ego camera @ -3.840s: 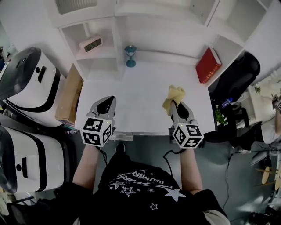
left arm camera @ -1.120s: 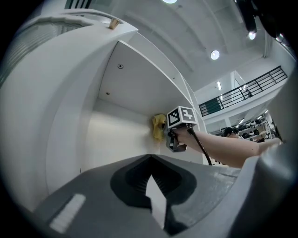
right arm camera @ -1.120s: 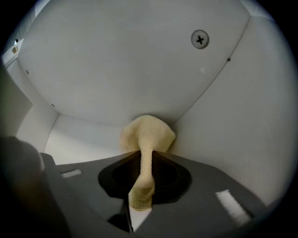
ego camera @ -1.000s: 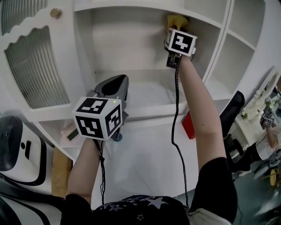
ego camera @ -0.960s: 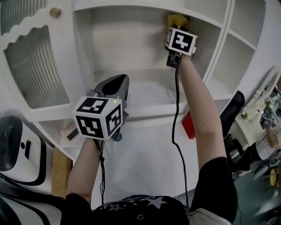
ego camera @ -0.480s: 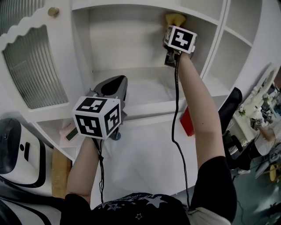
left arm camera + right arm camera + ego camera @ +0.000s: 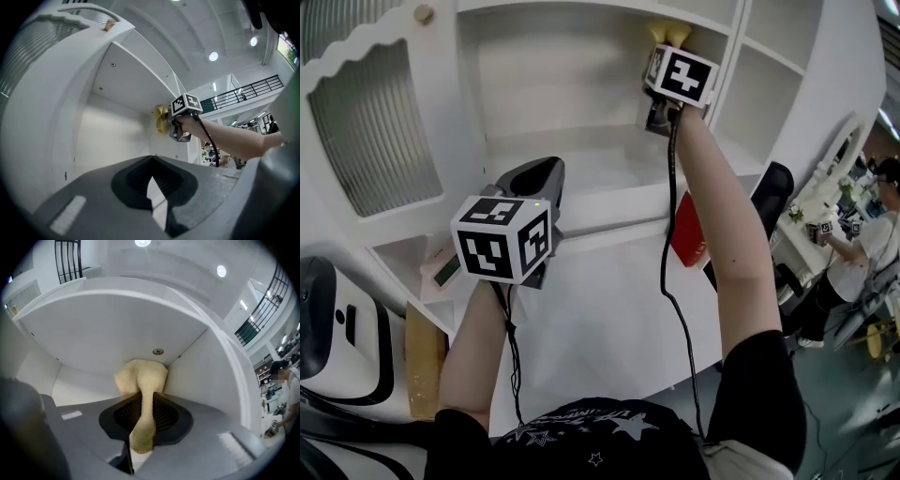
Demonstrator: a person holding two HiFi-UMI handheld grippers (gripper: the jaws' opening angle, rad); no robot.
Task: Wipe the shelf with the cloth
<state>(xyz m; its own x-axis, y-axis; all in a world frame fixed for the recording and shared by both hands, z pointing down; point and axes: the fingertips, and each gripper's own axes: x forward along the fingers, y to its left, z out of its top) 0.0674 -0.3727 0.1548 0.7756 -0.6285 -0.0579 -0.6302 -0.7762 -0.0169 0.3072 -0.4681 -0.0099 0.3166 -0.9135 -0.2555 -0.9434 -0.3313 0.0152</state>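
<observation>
Pinching the cloth [image 7: 140, 376] firmly in the right hand-held gripper [image 7: 143, 411], pressing the wad just beyond its tips into the upper back corner of the shelf [image 7: 581, 159]. Keeping the left hand-held gripper [image 7: 152, 176] closed on nothing, lower down. Clamping only a thin strip, so likely risking pulling the cloth free when dragging hard, or scraping bare tips along the panel.

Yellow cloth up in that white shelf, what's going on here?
A person holds a gripper in each hand. The right gripper is shut on the yellow cloth and pushes it into the top right back corner of the white shelf compartment, so wiping looks under way. The left gripper hangs lower by the compartment's front edge, jaws together and empty.
</observation>
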